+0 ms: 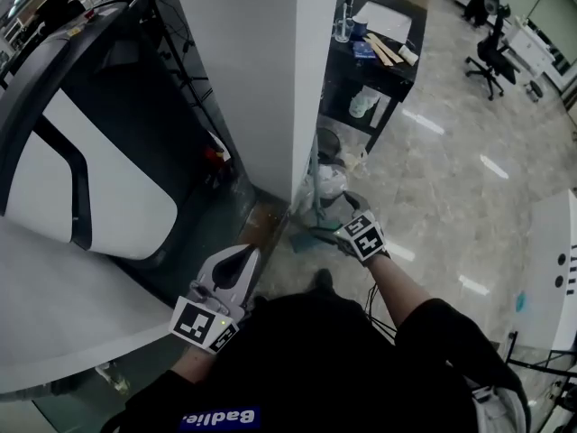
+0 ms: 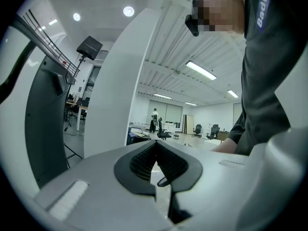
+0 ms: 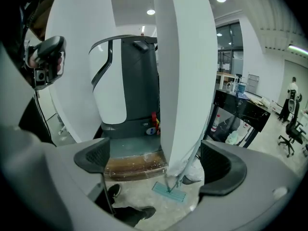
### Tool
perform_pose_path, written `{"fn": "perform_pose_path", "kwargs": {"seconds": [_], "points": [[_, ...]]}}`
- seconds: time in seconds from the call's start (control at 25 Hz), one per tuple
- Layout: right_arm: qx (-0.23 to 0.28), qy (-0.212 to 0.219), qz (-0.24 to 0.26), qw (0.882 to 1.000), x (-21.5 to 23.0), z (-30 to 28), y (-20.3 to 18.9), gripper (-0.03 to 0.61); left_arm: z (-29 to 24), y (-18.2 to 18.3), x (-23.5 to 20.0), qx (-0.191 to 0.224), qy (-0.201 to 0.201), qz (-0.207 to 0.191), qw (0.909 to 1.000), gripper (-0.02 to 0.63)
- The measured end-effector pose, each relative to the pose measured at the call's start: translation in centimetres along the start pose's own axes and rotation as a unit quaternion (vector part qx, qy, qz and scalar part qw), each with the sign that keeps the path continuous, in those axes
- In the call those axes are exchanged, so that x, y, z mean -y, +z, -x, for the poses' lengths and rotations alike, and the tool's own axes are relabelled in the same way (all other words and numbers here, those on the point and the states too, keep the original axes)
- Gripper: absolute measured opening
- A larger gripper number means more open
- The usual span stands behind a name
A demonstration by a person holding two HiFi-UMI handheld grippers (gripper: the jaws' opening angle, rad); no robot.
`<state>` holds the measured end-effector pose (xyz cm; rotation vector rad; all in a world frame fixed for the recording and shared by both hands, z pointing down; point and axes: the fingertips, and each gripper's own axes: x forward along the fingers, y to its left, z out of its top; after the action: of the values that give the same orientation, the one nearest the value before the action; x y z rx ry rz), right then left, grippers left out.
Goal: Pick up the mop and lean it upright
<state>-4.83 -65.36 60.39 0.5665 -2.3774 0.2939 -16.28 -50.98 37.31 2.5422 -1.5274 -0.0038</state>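
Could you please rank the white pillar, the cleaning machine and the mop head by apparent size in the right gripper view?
1. white pillar
2. cleaning machine, which stands farther back, so its real size may differ
3. mop head, clearly smallest

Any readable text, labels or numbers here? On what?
"Badlie": blue lettering on the person's dark shirt, upside down in the head view.
Labels on the floor machine: too small to read.
Bottle label, under the black table: too small to read.

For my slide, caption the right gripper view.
Open right gripper faces the mop propped by the pillar.
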Motion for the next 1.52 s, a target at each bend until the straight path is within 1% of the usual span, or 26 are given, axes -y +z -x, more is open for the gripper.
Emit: {"fn": "perform_pose_path", "kwargs": {"seconds": [0.16, 0.28, 0.4, 0.44, 0.48, 0.6, 0.64, 0.76, 0.96, 1.08, 1.24, 1.4, 1.52], "points": [[0.028, -0.005, -0.020, 0.999, -4.1, 1.9, 0.8, 0.578, 2.1, 0.3, -0.4, 0.011, -0.028, 0.004, 0.9995, 0.020], [0.060, -0.017, -0.041, 0.997, -6.6, 3.4, 1.6, 0.523, 3.4, -0.1, -0.4, 0.014, -0.054, 0.009, 0.9984, 0.020], [0.080, -0.030, -0.060, 0.995, -8.7, 4.8, 1.9, 0.474, 4.4, -0.7, -0.2, 0.018, -0.080, 0.017, 0.9965, 0.020], [0.084, -0.035, -0.060, 0.994, -9.5, 5.3, 2.0, 0.446, 4.7, -1.0, -0.1, 0.019, -0.088, 0.021, 0.9957, 0.020], [0.090, -0.041, -0.056, 0.994, -10.2, 5.9, 2.1, 0.402, 4.9, -1.3, 0.0, 0.019, -0.096, 0.025, 0.9949, 0.020], [0.125, -0.076, -0.039, 0.988, -11.8, 8.3, 3.1, 0.227, 5.3, -2.1, 0.4, 0.018, -0.117, 0.039, 0.9922, 0.020], [0.140, -0.090, -0.036, 0.985, -12.1, 9.2, 3.5, 0.184, 5.3, -2.3, 0.7, 0.018, -0.124, 0.043, 0.9912, 0.020], [0.170, -0.120, -0.038, 0.977, -12.5, 11.5, 4.1, 0.101, 5.0, -2.8, 1.6, 0.016, -0.144, 0.051, 0.9881, 0.020], [0.201, -0.146, -0.038, 0.968, -13.4, 14.8, 4.6, 0.005, 4.8, -2.8, 3.7, 0.013, -0.166, 0.046, 0.9850, 0.020], [0.214, -0.150, -0.032, 0.965, -14.0, 16.3, 4.5, 0.005, 4.6, -2.6, 5.1, 0.012, -0.172, 0.036, 0.9844, 0.019], [0.222, -0.146, -0.007, 0.964, -15.2, 18.4, 3.8, 0.003, 4.3, -2.5, 8.1, 0.006, -0.175, 0.020, 0.9843, 0.020], [0.226, -0.139, -0.010, 0.964, -16.5, 21.5, 1.5, 0.003, 4.4, -2.5, 12.4, -0.004, -0.176, 0.010, 0.9842, 0.020], [0.234, -0.143, 0.008, 0.962, -17.7, 24.3, -0.1, 0.003, 4.7, -2.8, 15.7, -0.012, -0.174, 0.000, 0.9846, 0.019]]}}
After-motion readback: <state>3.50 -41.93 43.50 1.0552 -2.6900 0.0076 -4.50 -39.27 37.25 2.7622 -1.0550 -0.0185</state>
